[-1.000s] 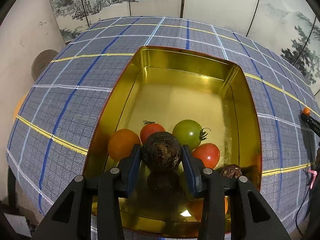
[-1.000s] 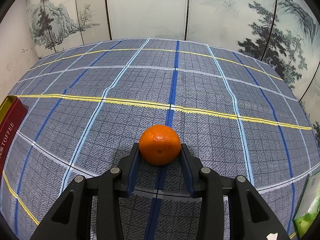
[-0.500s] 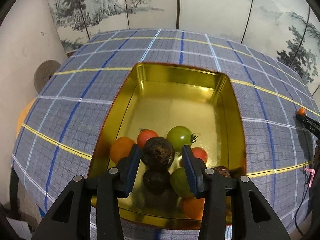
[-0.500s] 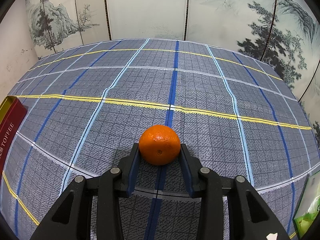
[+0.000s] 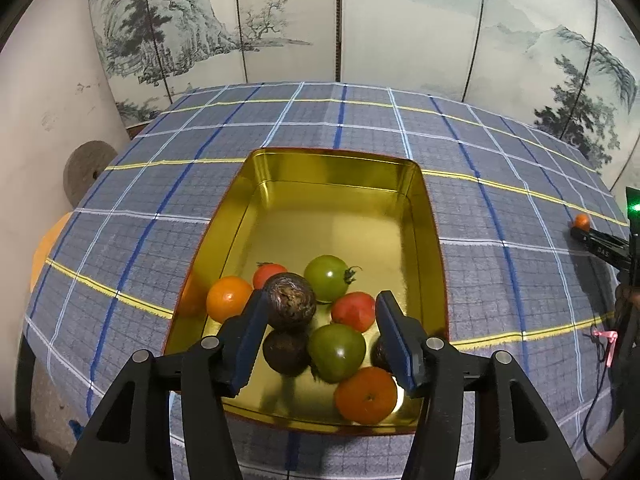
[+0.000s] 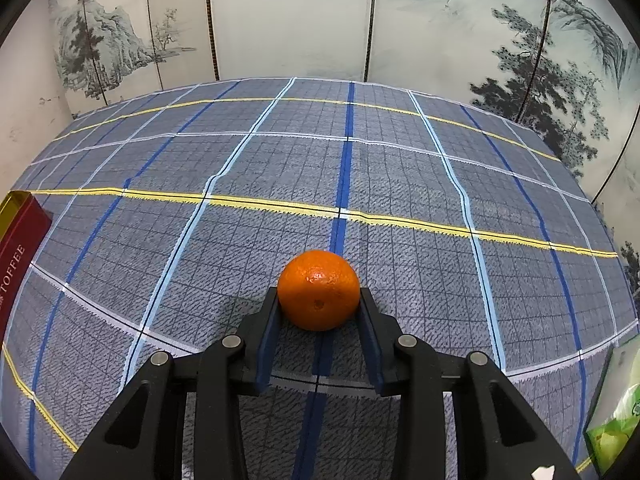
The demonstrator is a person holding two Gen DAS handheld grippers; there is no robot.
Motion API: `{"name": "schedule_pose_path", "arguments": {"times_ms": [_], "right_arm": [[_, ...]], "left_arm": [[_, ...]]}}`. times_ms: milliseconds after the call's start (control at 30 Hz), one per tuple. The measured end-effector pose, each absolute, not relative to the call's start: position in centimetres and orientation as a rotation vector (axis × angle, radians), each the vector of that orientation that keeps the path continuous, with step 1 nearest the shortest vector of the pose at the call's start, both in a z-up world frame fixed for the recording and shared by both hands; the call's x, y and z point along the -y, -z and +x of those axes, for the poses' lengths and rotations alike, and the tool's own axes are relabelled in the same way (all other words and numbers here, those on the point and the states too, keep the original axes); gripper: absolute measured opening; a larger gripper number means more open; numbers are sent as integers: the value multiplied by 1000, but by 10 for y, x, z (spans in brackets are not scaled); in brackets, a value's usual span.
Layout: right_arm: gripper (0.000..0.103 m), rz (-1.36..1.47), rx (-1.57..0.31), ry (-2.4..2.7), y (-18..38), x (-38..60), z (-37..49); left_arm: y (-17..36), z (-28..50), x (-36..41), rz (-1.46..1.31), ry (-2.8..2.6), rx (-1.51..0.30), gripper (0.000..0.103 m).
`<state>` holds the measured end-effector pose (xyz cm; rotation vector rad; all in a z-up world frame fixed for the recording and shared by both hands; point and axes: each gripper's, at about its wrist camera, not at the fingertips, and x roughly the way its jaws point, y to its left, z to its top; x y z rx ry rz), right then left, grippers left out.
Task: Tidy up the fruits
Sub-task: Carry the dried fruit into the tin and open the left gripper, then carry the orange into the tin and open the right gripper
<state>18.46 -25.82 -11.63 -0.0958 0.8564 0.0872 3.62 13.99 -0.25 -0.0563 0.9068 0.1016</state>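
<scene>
A gold tin (image 5: 434, 240) on the checked cloth holds several fruits: green tomatoes (image 5: 326, 283), red and orange ones, a mandarin (image 5: 366, 394) and dark brown round fruits (image 5: 285, 354). My left gripper (image 5: 322, 308) hangs over the tin's near end with its jaws opening. One dark brown fruit (image 5: 290, 306) is between them, against the left pad and clear of the right pad. My right gripper (image 6: 319, 294) is shut on an orange (image 6: 319, 280) that rests on the cloth. That orange (image 5: 581, 221) also shows small at the far right of the left wrist view.
The tin's red side (image 6: 20, 240), lettered TOFFEE, is at the left edge of the right wrist view. A green packet (image 6: 616, 412) lies at the lower right. A painted folding screen (image 5: 400, 20) stands behind the table. The table's left edge runs by a wall.
My left gripper has risen and drawn back from the tin, and its jaws have widened, so the right pad has come off the dark fruit. The right gripper and its orange have not moved.
</scene>
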Motion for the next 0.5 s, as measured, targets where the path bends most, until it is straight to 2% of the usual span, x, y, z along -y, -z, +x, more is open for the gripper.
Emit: {"name": "schedule_pose_path", "arguments": {"times_ms": [500], "right_arm": [[33, -80, -821, -144, 96, 235, 156]], "left_arm": [[2, 22, -145, -88, -126, -890, 58]]}}
